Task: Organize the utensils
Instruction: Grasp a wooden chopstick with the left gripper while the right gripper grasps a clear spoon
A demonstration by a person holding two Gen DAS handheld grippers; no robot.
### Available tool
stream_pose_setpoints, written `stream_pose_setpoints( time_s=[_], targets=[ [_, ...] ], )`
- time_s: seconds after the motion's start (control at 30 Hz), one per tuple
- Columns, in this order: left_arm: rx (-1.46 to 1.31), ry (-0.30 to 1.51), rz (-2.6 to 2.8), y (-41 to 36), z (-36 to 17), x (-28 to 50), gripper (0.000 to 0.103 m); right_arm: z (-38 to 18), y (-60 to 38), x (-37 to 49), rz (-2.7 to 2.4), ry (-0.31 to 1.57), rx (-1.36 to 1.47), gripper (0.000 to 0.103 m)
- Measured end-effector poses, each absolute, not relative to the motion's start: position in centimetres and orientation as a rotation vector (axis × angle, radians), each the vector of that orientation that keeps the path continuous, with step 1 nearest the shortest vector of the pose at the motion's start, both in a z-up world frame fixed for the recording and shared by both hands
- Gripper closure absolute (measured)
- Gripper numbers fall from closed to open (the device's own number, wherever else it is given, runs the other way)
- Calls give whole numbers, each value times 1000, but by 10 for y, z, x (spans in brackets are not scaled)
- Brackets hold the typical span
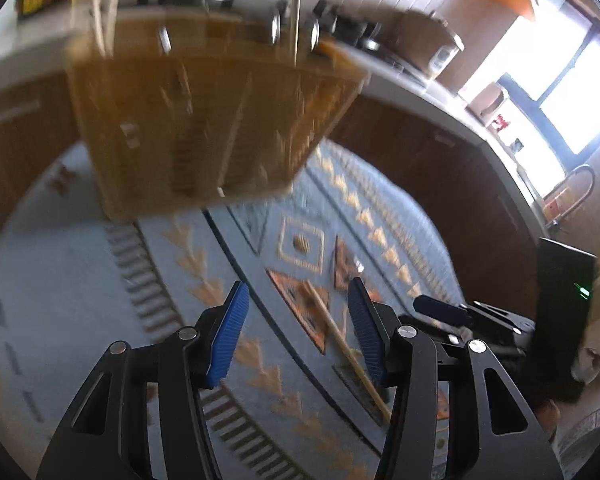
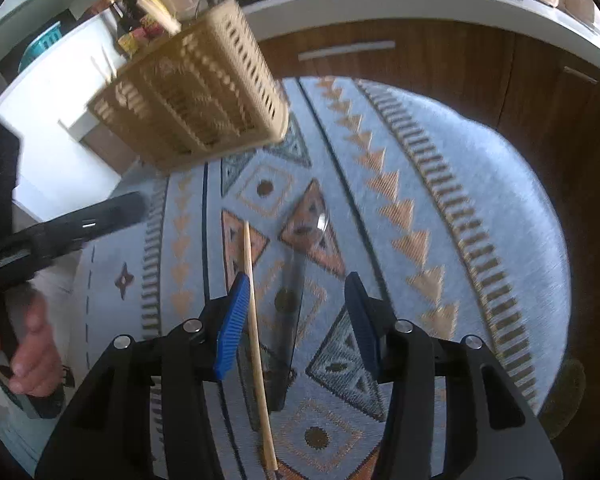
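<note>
Beige lattice plastic on the far side of the patterned rug point(image 2: 460, 160): utensil basket point(image 2: 196, 96), standing on the floor, with a few spoon handles and thin sticks poking out of its top, blurred. Nearer than the basket, flat on the rug, a wooden chopstick point(image 2: 256, 340), pointing roughly near-to-far, and just right of it a spoon point(image 2: 322, 222), bowl at the far end, its handle smeared by blur. Right gripper point(image 2: 296, 276) above both, blue pads spread apart and clamping nothing, chopstick close beside the left pad, whether touching hard to tell. Left gripper point(image 1: 298, 284) likewise parted and empty, hanging over the rug left of the right one, carried by a hand point(image 2: 32, 344) at the near left. Between grippers and basket, bare rug only, nothing blocking. Hemming the floor in: dark wood cabinets point(image 2: 420, 64) under a pale counter point(image 2: 380, 4) along the far and right sides, a white unit point(image 2: 52, 100) on the left behind the basket with bottles point(image 2: 140, 20) on top, and a black box with a green light point(image 1: 564, 280) near the right edge of the rug. Most open floor right of the basket, towards the cabinets.
</note>
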State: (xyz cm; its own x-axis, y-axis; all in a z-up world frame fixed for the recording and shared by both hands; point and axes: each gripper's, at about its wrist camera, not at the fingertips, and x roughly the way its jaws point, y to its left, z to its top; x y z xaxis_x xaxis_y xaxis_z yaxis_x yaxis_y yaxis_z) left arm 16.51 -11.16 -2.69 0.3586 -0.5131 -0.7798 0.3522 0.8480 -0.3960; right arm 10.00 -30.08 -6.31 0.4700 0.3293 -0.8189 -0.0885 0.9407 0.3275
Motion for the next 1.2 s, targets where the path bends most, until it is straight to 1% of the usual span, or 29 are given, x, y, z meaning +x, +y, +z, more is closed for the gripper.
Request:
stream_pose_setpoints(
  time_s=[0.2,0.27,0.33,0.43,0.53,0.57,0.6,0.63,0.83,0.9,1.13,1.2],
  targets=[
    [-107,1067,-555,-141,-66,158,54,-74,-289,89,230,1006,165,57],
    [-102,1073,-556,-152,-71,156,54,-77,-281,83,223,983,108,58],
    [-77,1038,-535,-156,-70,151,54,-78,-274,78,209,962,60,67],
    [-61,1027,-518,-158,-67,148,55,-85,-266,72,202,948,17,74],
    [-59,1023,-516,-158,-68,148,56,-88,-257,65,174,903,-66,77],
    [-54,1021,-514,-159,-68,147,56,-89,-255,63,170,894,-77,80],
    [-45,1018,-511,-160,-68,146,56,-89,-256,61,171,893,-76,89],
    [-38,1016,-508,-160,-68,144,56,-89,-258,59,170,894,-67,92],
    [21,998,-500,-176,-68,129,56,-91,-283,41,144,892,-37,93],
    [44,991,-490,-180,-69,125,53,-92,-290,37,140,893,-6,93],
    [243,907,-409,-207,-75,105,52,-92,-301,23,131,900,56,93],
    [250,905,-416,-206,-74,103,60,-92,-300,22,127,898,50,93]
  ],
)
